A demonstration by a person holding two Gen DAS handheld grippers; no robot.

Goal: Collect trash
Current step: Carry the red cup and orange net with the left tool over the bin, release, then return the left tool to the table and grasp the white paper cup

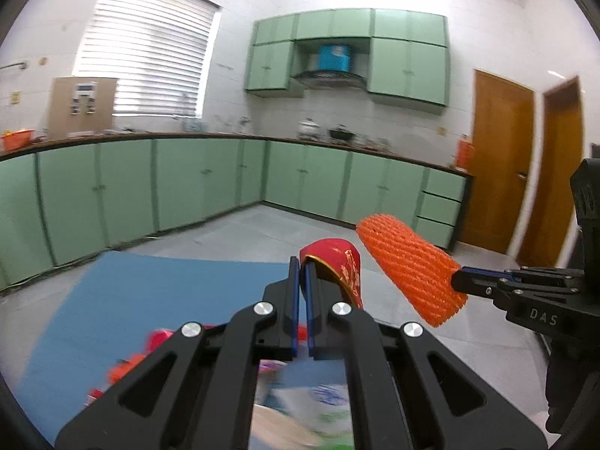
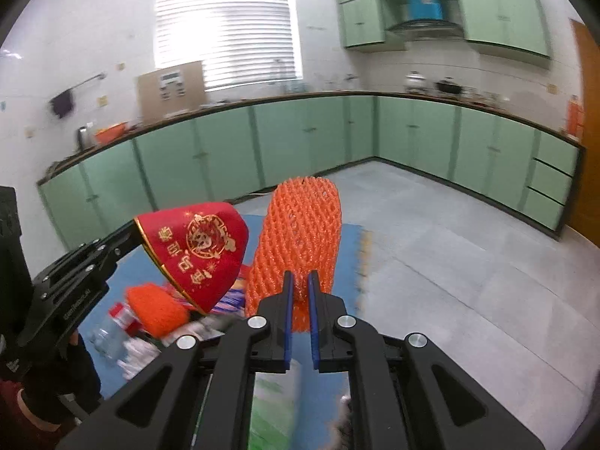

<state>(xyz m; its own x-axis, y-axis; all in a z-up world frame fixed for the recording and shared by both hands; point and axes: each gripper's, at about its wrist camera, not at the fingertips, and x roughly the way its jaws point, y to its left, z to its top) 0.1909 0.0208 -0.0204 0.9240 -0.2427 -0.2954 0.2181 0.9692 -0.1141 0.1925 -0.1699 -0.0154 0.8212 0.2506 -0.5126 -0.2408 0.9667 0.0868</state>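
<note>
The left gripper (image 1: 302, 262) has its blue-lined jaws pinched together on the rim of a red paper cup (image 1: 343, 268), held up in the lower middle of the left wrist view. The cup is glossy red with gold printing and a thin gold edge at the mouth. In the right wrist view the same cup (image 2: 198, 251) shows at centre left, lying on its side in the grip, its gold emblem and characters turned toward the camera.

The right gripper (image 2: 299, 281) is clamped on the lower end of an orange foam net sleeve (image 2: 300, 240), which stands up from the jaws in the middle of that view. The sleeve is a bright orange tube of open lattice mesh, slightly squashed where the pads bite it. From the left wrist view it (image 1: 410, 268) juts in from the right of the frame, tilted toward the upper left, just beside the cup but apart from it.

Below both, a blue mat (image 1: 150, 288) lies on the grey tiled floor (image 2: 468, 262). On it, at the lower left of the right wrist view, more litter lies blurred: another orange net sleeve (image 2: 155, 313) and a clear plastic bottle (image 2: 110, 328) with a red label. Green cabinets (image 1: 187, 183) line the walls behind.
</note>
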